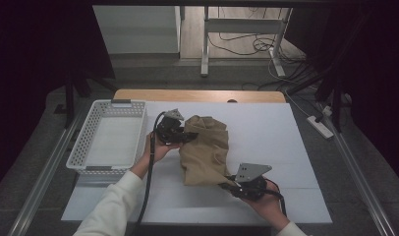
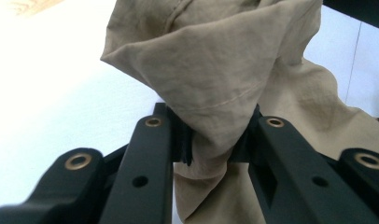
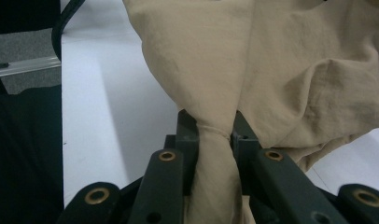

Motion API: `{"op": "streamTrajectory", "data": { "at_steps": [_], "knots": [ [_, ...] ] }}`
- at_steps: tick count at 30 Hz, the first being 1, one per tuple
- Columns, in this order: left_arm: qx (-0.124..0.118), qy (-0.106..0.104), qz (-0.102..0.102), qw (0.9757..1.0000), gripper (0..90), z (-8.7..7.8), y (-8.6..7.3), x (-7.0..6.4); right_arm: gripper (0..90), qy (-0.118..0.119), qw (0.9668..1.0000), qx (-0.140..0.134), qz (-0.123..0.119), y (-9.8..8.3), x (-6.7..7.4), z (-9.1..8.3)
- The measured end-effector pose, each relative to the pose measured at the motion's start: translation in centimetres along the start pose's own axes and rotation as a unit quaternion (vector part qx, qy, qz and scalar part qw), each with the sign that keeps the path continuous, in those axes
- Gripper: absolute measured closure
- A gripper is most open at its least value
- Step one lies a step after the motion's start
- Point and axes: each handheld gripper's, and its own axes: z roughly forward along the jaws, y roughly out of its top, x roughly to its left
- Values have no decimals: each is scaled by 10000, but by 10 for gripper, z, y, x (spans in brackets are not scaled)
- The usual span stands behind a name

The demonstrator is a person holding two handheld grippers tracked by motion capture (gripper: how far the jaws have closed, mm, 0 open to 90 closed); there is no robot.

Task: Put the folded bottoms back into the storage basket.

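Tan garment (image 1: 205, 150), bunched on white table (image 1: 286, 147) beside white basket (image 1: 111, 140). Left gripper (image 2: 211, 144): jaws clamped on a gathered fold, cloth ballooning just beyond the tips. Right gripper (image 3: 215, 140): jaws pinched tight on a twisted neck of fabric, bulk spreading ahead and to one side. Judged light, soft, limp, not fragile; likely to sag between grips. Best held at bunched folds or hems, well apart.
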Motion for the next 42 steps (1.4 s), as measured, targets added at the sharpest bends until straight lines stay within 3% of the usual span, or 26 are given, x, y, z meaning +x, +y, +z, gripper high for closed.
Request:
{"op": "streamTrajectory", "data": {
  "at_steps": [13,42],
  "knots": [
    [-173,58,13,9998,748,-23,2,-2,777,19,9998,-207,38,11,1,1],
    [-558,195,-31,9982,751,-67,4,1,778,19,9986,-483,-211,48,-2,9]
  ]
}}
